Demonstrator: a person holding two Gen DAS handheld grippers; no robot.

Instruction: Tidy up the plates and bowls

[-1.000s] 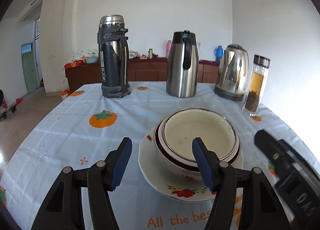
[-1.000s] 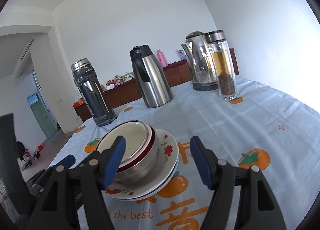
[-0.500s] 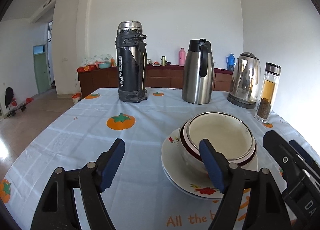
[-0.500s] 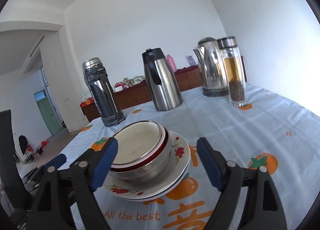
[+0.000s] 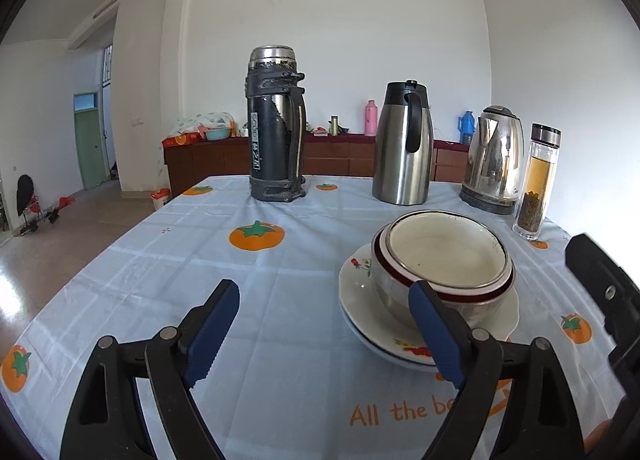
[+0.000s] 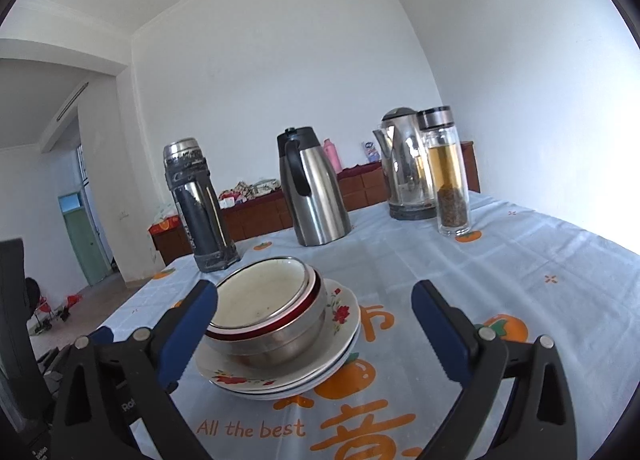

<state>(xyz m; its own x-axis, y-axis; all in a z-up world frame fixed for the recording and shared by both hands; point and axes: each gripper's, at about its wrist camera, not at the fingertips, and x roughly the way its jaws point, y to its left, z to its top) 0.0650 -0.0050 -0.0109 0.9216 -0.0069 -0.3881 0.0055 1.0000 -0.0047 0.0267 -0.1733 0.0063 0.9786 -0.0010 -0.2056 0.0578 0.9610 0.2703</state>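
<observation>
Steel bowl [image 6: 276, 334] wall shows only from the right; both tongs [image 5: 324, 334] [image 6: 316, 334] gape empty.

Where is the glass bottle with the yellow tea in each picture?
Left wrist view: glass tea bottle stands at the far right, right of the electric kettle.
Right wrist view: it stands right of centre, overlapping that kettle.
Shared landmark: the steel jug.

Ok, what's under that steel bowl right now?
The steel bowl sits on stacked floral plates; at least two rims show. Nested in it is a red-banded bowl. The plates' centres and the exact plate count are covered.
</observation>
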